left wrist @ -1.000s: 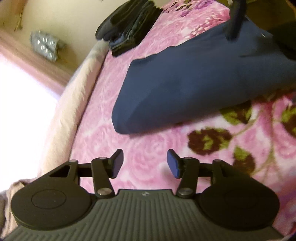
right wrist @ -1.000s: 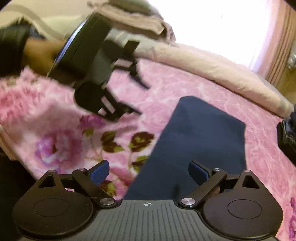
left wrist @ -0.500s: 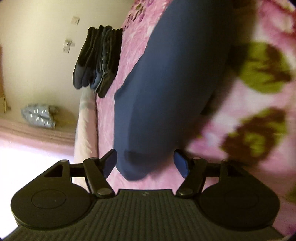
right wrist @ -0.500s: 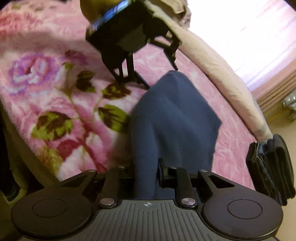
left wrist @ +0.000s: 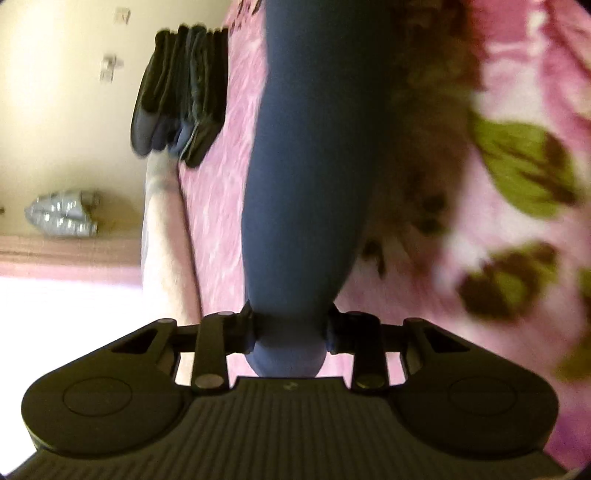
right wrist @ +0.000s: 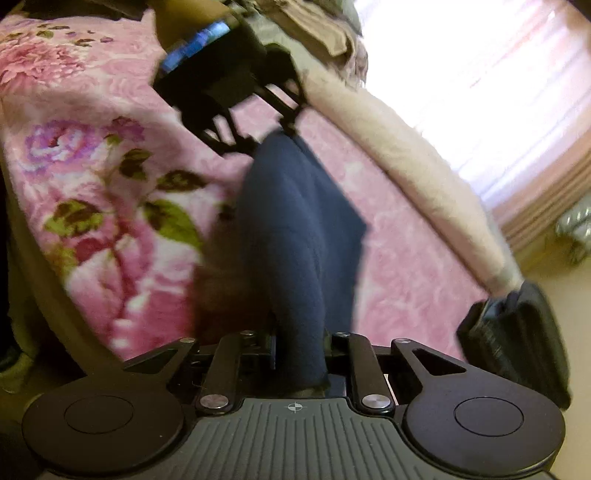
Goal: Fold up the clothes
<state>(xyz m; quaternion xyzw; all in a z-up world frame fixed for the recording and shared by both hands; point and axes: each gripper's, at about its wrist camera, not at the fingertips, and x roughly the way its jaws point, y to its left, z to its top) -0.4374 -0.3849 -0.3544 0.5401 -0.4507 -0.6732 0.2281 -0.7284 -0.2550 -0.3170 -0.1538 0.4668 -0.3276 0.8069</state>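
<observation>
A folded navy blue garment (left wrist: 310,177) lies on the pink floral blanket (left wrist: 517,92) and runs between my two grippers. My left gripper (left wrist: 290,328) is shut on one end of it. My right gripper (right wrist: 300,349) is shut on the other end (right wrist: 295,236). In the right wrist view the left gripper (right wrist: 258,138) shows at the garment's far end, held by a hand.
A stack of folded dark clothes (left wrist: 177,96) sits on the bed beyond the garment; it also shows in the right wrist view (right wrist: 517,343). A cream bed edge (right wrist: 406,166) runs along a bright window. Beige folded cloth (right wrist: 314,26) lies behind the left gripper.
Both grippers went from open above the blanket to the garment's two ends. The right one shut on it first, then the left one shut on it.
</observation>
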